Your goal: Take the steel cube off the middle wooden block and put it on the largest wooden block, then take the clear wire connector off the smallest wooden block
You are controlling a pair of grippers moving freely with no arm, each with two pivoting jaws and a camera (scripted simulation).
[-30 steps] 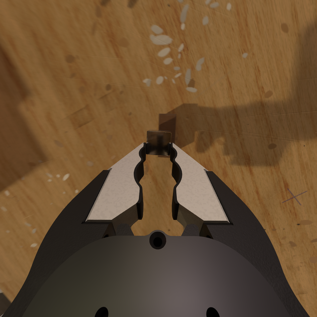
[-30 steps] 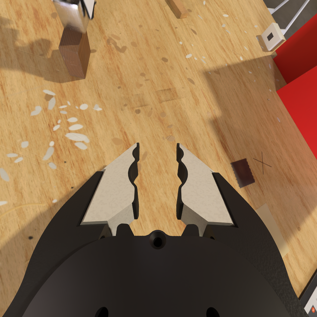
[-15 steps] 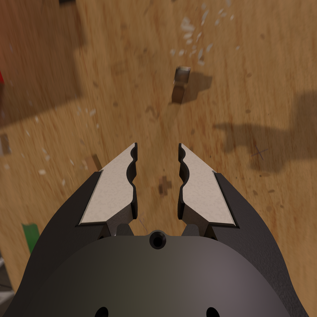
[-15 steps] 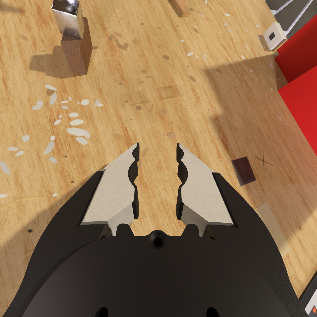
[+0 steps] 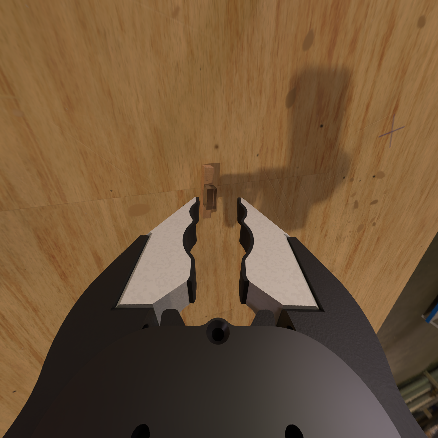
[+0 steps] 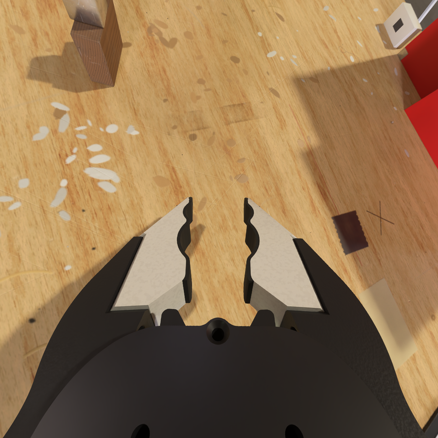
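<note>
In the left wrist view a small light wooden block (image 5: 207, 174) lies on the bench just beyond my fingertips, with the clear wire connector (image 5: 210, 197) resting on it. My left gripper (image 5: 218, 201) is open and empty, above them, its left fingertip close beside the connector. In the right wrist view the steel cube (image 6: 88, 10) sits on top of a dark upright wooden block (image 6: 99, 51) at the far left. My right gripper (image 6: 217, 201) is open and empty over bare bench, well short of that block.
Wooden bench (image 6: 237, 83) with pale paint flecks (image 6: 99, 166). A red box (image 6: 424, 78) and a white square part (image 6: 400, 26) lie at the far right. A small dark serrated pad (image 6: 350, 232), a pencil cross (image 6: 380, 216) and a pale strip (image 6: 388, 320) lie to the right. The bench edge (image 5: 403, 296) shows at lower right.
My left gripper let go of the steel cube on the dark block, opened, drew back and swung over to the small block with the clear connector. The right gripper crept slightly forward.
</note>
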